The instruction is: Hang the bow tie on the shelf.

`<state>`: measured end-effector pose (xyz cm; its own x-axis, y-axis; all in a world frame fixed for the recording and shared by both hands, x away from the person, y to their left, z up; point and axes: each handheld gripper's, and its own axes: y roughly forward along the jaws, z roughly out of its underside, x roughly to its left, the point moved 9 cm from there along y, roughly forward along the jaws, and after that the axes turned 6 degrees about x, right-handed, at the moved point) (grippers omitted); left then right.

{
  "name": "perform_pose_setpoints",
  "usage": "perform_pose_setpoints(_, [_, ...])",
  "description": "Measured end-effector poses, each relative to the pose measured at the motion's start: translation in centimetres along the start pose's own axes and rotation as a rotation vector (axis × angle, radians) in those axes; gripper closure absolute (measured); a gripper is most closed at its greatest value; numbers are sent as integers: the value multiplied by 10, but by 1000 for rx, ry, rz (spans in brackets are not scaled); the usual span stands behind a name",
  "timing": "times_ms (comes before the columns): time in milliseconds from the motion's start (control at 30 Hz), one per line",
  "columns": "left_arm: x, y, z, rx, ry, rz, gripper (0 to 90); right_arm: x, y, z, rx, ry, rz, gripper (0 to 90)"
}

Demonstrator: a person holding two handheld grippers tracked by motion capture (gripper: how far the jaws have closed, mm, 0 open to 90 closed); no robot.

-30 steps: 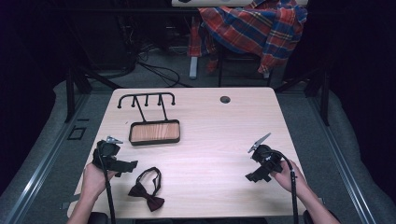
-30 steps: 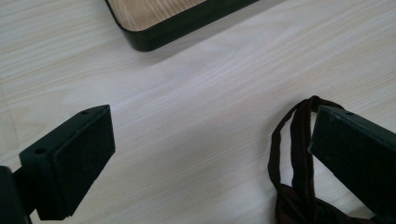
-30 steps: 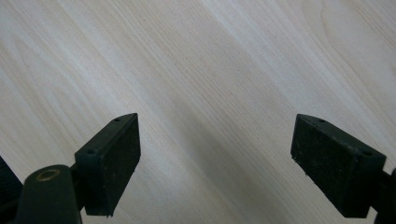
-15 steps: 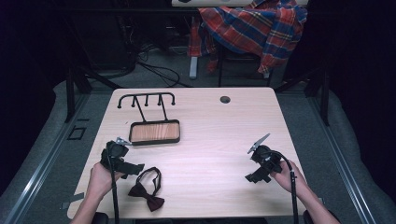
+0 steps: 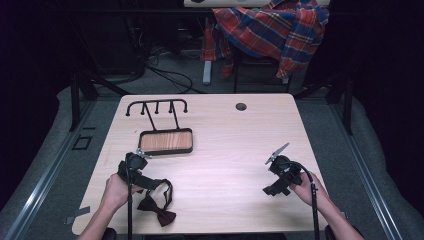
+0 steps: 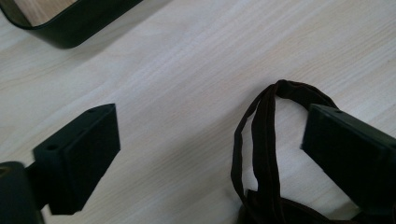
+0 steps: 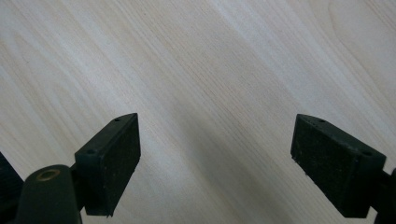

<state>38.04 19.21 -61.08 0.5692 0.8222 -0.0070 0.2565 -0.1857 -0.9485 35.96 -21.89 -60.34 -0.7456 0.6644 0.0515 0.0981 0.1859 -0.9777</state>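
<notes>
Reaching for the bow tie (image 5: 159,214), the left gripper (image 6: 205,140) has its spread jaws just starting to close around the strap (image 6: 261,140); next, pinch it while the right gripper (image 7: 215,158) waits wide open

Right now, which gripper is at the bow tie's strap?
The left gripper, jaws wide and just starting to close, has the bow tie strap loop between them, ungripped. The right gripper sits over bare table.
</notes>
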Motion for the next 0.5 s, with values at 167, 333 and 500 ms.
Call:
perform_pose_setpoints(167, [-7,7,-2,25,40,-6,174,-1,1,-1,-8,3,4,158])
perform_pose_setpoints(333, [-11,9,-2,39,68,5,360,-2,1,0,-6,8,6,158])
perform_pose_setpoints(500, [-15,14,0,67,103,9,499,-2,1,-1,-7,10,7,158])
